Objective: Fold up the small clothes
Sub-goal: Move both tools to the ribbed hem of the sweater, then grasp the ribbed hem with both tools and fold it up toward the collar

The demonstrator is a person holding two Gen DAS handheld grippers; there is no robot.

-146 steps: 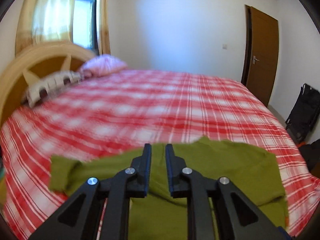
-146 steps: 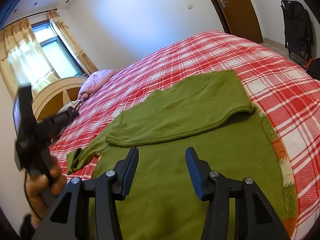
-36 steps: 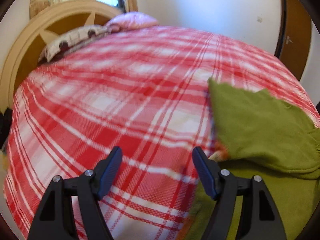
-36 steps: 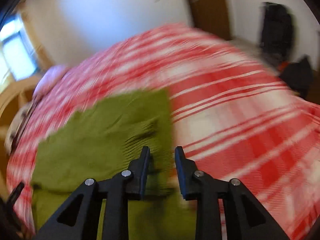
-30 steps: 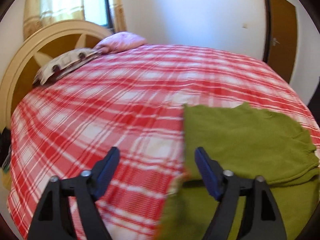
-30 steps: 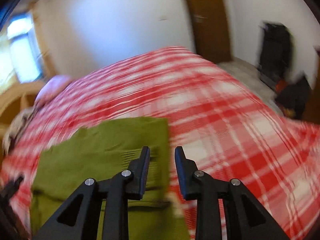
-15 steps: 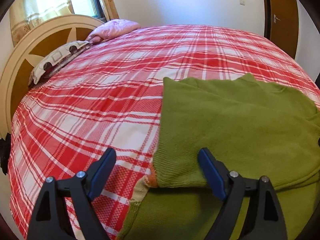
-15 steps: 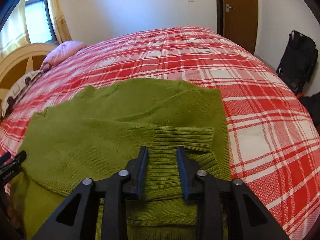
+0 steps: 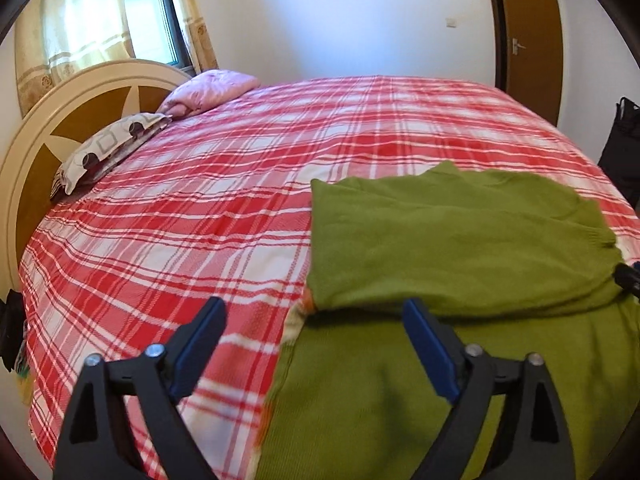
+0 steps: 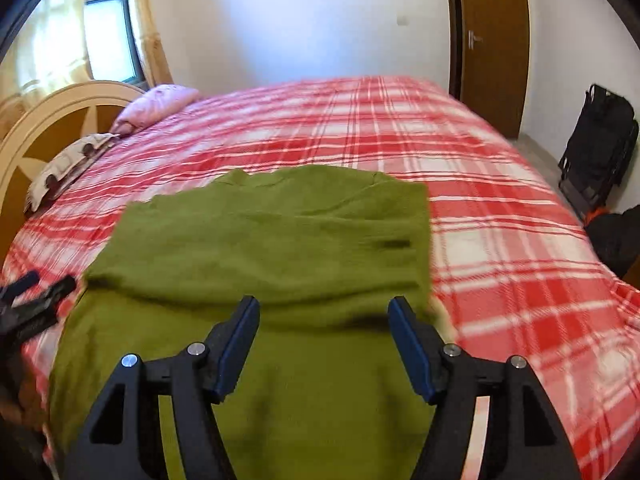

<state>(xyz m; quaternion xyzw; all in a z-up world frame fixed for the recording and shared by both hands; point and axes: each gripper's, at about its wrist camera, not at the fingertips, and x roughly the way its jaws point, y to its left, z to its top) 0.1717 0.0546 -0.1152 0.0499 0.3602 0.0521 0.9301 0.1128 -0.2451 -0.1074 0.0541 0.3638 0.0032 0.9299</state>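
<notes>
A green knit sweater (image 9: 448,240) (image 10: 272,240) lies on the red plaid bed, both sleeves folded in over its body. My left gripper (image 9: 314,314) hovers over the sweater's left edge, where an orange hem trim shows; its jaws are opening and nothing is between them. My right gripper (image 10: 322,308) hangs above the lower body of the sweater near its right edge; its jaws are opening too, with only cloth below them. The left gripper's tips (image 10: 36,284) show at the left edge of the right wrist view.
The plaid bedspread (image 9: 208,216) stretches away to the far wall. Two pillows (image 9: 108,144) lean on the round headboard (image 9: 48,128) at the left. A brown door (image 10: 488,40) and a black bag (image 10: 596,160) stand at the right, beyond the bed's edge.
The right gripper's jaws have spread from nearly shut to wide, off the sleeve cuff. Both grippers have drawn back toward the sweater's near part. The left jaws widened slightly.
</notes>
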